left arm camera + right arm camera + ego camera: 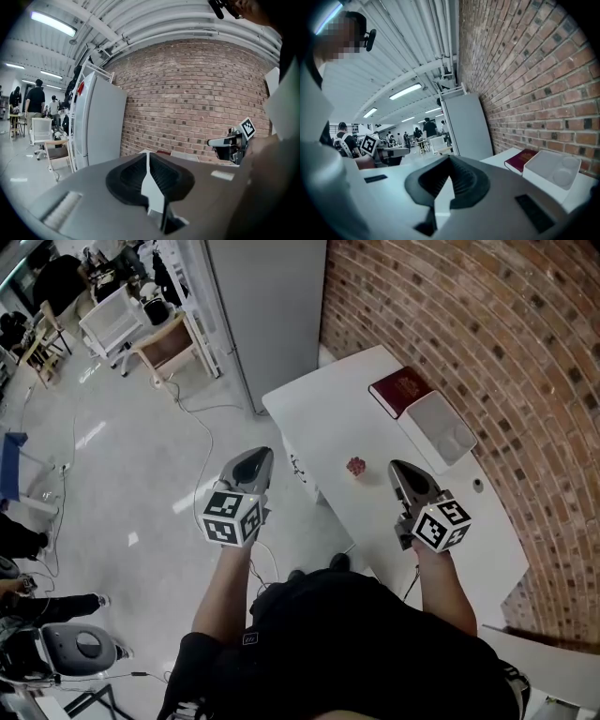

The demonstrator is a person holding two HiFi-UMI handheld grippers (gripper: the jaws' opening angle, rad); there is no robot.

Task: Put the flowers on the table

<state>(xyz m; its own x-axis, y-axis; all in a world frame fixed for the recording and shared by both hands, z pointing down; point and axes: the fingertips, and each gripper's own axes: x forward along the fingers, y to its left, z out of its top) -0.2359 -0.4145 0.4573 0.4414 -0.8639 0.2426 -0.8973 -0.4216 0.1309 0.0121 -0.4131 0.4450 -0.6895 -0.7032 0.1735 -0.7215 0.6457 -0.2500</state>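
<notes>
Nearest in the head view was the person's dark shirt [375, 643]. Beyond it, the flowers [355, 466] lay on the white table [319, 409], between the left tongs [255, 457] and the right tongs [400, 469], nearer the right and touching neither. In the left gripper view the jaws were shut and empty. In the right gripper view they were also closed on nothing. The placing looked done.

Black shirt [375, 643]; grey hand-held grippers [256, 457] [400, 468]; black-and-white marker cubes [232, 517]

My white table [328, 418] stands against the brick wall [487, 324]. On it lie a dark red book [401, 390], a white tray [439, 427] just beside it, and small red flowers [355, 466] nearer me.
</notes>
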